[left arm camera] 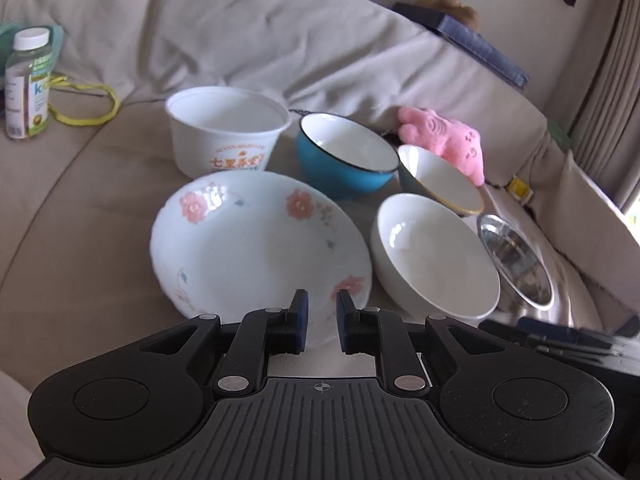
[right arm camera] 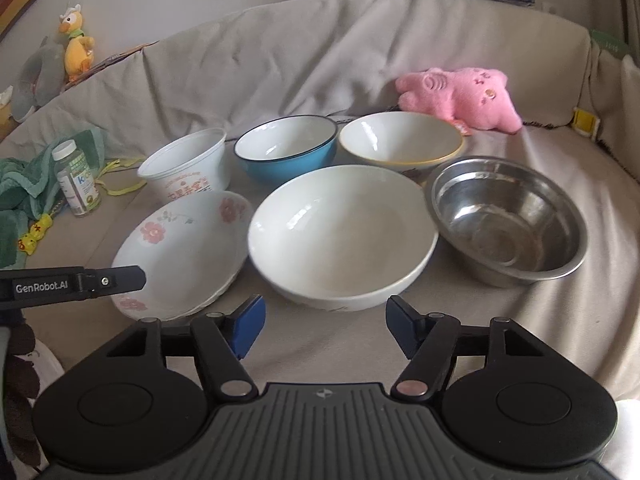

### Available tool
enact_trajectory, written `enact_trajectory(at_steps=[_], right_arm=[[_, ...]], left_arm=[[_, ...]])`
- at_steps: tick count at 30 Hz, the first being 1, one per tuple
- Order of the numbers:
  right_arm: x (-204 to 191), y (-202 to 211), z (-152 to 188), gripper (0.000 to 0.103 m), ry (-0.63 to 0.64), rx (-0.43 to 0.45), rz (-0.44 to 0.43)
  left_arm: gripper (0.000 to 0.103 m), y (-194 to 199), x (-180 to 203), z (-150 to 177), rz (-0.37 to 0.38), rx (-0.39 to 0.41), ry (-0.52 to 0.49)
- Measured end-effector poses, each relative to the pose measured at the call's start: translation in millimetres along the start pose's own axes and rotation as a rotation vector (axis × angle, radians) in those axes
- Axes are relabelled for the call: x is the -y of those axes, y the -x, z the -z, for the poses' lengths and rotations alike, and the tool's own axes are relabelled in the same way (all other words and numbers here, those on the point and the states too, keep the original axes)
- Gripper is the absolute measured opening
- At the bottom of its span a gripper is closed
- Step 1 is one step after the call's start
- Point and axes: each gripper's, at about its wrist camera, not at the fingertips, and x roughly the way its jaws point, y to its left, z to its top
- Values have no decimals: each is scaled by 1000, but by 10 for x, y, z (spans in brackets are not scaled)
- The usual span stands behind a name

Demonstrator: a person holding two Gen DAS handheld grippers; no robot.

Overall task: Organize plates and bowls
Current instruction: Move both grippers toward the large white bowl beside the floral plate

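On a beige sofa seat lie a flowered plate (left arm camera: 256, 240) (right arm camera: 184, 248), a large white bowl (left arm camera: 432, 256) (right arm camera: 340, 232), a steel bowl (left arm camera: 516, 256) (right arm camera: 508, 220), a blue bowl (left arm camera: 344, 164) (right arm camera: 286, 152), a yellow-rimmed bowl (left arm camera: 440, 180) (right arm camera: 400, 140) and a white plastic tub (left arm camera: 224, 128) (right arm camera: 188, 168). My left gripper (left arm camera: 322, 300) is shut with only a narrow gap and hovers over the plate's near rim; it holds nothing. From the right wrist it shows as a black arm (right arm camera: 120, 278) above the plate. My right gripper (right arm camera: 324, 308) is open and empty, just short of the white bowl.
A pink plush toy (left arm camera: 444, 136) (right arm camera: 460, 96) leans on the backrest behind the bowls. A bottle (left arm camera: 28, 84) (right arm camera: 76, 180), a green towel (right arm camera: 20, 188) and a yellow cord (left arm camera: 88, 104) lie to the left. The sofa backrest (right arm camera: 280, 52) rises close behind.
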Motion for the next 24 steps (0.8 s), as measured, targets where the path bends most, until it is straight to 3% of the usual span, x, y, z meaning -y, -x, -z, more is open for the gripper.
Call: enact_trajectory(at_steps=[3, 6, 9, 13, 24], right_arm=[[-67, -99, 53, 65, -36, -32, -45], [-129, -146, 82, 65, -38, -36, -46], [-174, -174, 83, 65, -22, -23, -42], [-240, -299, 55, 59, -30, -31, -43], [-642, -687, -85, 55, -13, -55, -47]], left_arm=[[17, 47, -75, -19, -46, 45, -37], [17, 69, -228, -78, -52, 67, -6], [17, 57, -434, -220, -25, 38, 47], [17, 27, -669, -395, -80, 16, 66], [17, -345, -1115, -552, -83, -54, 140]])
